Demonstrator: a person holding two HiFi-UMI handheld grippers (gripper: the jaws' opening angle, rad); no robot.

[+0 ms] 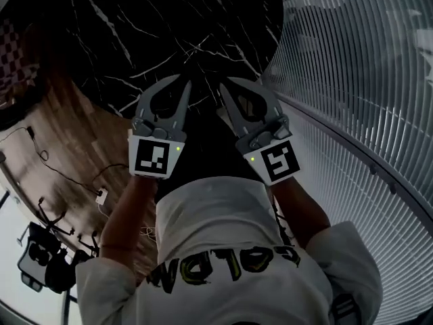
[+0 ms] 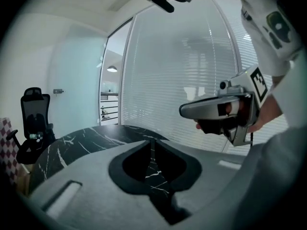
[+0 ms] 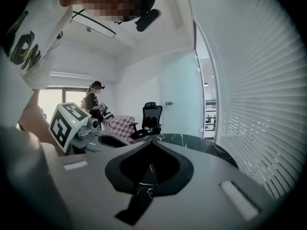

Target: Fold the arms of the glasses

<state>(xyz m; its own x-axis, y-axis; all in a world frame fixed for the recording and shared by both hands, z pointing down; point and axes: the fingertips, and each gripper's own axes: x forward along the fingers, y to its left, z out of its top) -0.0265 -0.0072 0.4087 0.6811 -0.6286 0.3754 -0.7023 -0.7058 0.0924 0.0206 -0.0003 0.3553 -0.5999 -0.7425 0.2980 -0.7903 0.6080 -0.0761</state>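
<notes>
No glasses show in any view. My left gripper (image 1: 185,81) is held over the near edge of a round black marble table (image 1: 169,26); its jaws are closed together with nothing between them. My right gripper (image 1: 224,84) hangs beside it, a hand's width to the right, also shut and empty. In the left gripper view the left gripper (image 2: 152,141) points across the table, with the right gripper (image 2: 216,110) floating at upper right. In the right gripper view the right gripper (image 3: 151,143) faces the table, and the left gripper (image 3: 72,126) sits at left.
A glass wall with white blinds (image 1: 358,80) curves close along the table's right side. A black office chair (image 3: 151,116) and a checkered seat (image 3: 120,123) stand beyond the table. Another person (image 3: 93,99) stands far off. Cables lie on the wood floor (image 1: 61,147).
</notes>
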